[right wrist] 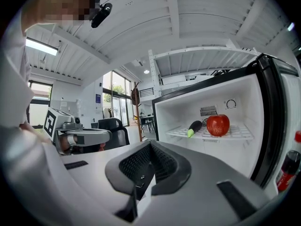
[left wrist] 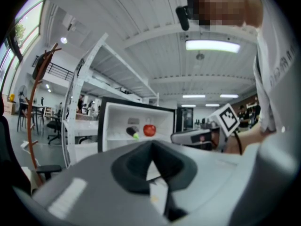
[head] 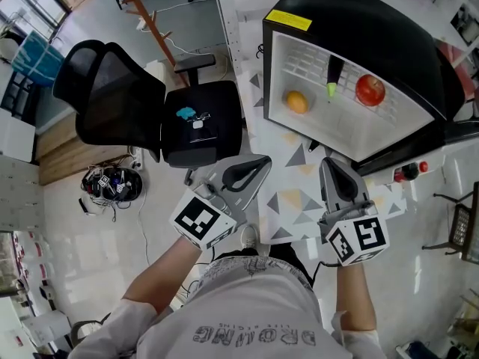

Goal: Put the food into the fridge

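Food's in, I reckon: apple, eggplant and orange sit in the fridge at 12 o'clock, my left gripper and right gripper are empty with fingers together, so next I'd swing the door closed.

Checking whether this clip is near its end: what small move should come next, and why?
Probably bring the right gripper to the open door and start swinging it shut. The orange, eggplant and apple already lie in the fridge, and it and the left gripper are both shut with nothing between their jaws.
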Tool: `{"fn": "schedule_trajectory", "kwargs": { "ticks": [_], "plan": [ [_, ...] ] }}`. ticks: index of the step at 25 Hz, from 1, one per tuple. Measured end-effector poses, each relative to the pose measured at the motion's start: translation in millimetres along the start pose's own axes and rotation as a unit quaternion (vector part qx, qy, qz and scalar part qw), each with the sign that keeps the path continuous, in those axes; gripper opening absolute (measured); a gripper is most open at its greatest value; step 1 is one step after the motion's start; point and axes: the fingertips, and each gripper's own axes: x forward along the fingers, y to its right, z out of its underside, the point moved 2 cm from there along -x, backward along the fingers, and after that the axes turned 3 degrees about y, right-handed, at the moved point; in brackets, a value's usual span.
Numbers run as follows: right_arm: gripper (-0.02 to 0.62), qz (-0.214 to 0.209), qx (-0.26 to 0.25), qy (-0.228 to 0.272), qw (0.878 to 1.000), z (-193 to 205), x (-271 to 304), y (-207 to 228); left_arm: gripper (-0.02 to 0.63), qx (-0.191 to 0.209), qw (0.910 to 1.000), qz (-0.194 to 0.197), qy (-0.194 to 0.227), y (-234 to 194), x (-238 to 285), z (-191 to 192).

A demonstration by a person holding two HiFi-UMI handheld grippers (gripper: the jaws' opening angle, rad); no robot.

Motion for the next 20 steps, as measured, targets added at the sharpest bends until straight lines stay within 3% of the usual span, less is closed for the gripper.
{"fn": "schedule_trajectory", "kwargs": {
  "ticks": [20],
  "plan": [
    [0.003,-0.009,-0.003,-0.017,1.0,7.9,1.8,2.4,0.006,-0.006,0.9999,-0.005,-0.007,1.7,5.2,6.8]
  ]
}}
